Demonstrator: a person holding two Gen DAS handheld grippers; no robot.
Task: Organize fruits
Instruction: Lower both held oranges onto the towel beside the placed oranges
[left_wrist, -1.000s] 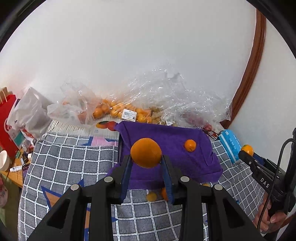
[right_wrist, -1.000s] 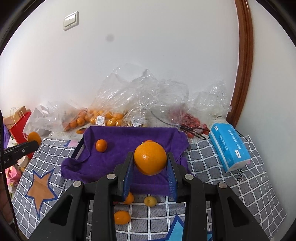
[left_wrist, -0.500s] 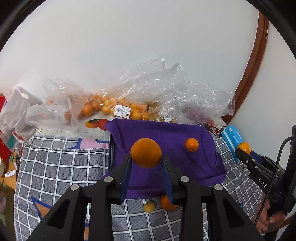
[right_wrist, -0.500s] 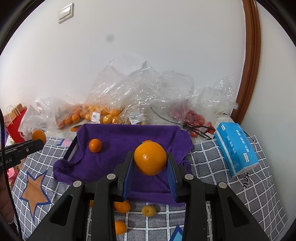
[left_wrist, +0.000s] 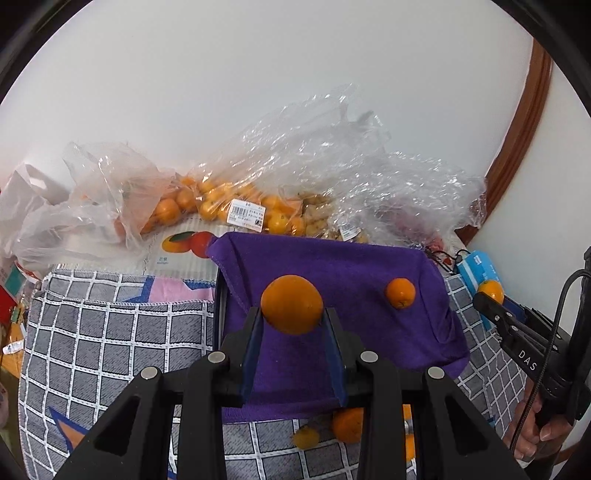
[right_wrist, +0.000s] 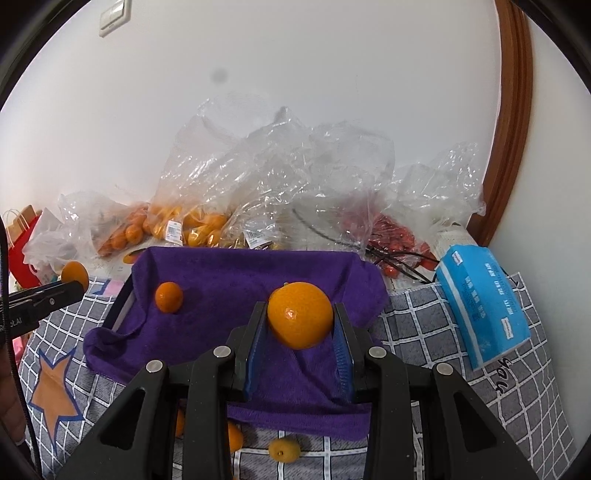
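Note:
My left gripper (left_wrist: 291, 328) is shut on an orange (left_wrist: 291, 303) and holds it above the near left part of a tray lined with a purple cloth (left_wrist: 351, 269). My right gripper (right_wrist: 300, 325) is shut on another orange (right_wrist: 300, 314) above the same purple cloth (right_wrist: 236, 280). One small orange (left_wrist: 400, 292) lies on the cloth; it also shows in the right wrist view (right_wrist: 168, 297). A few small oranges (left_wrist: 347, 424) lie on the checked tablecloth in front of the tray, seen too in the right wrist view (right_wrist: 283, 449).
Clear plastic bags of oranges (left_wrist: 221, 206) and red fruit (right_wrist: 391, 236) are piled along the wall behind the tray. A blue tissue pack (right_wrist: 484, 299) lies right of the tray. The grey checked tablecloth (left_wrist: 110, 332) covers the table.
Both grippers have moved forward toward the purple tray with their oranges still held. The tray looks nearer and larger in both views.

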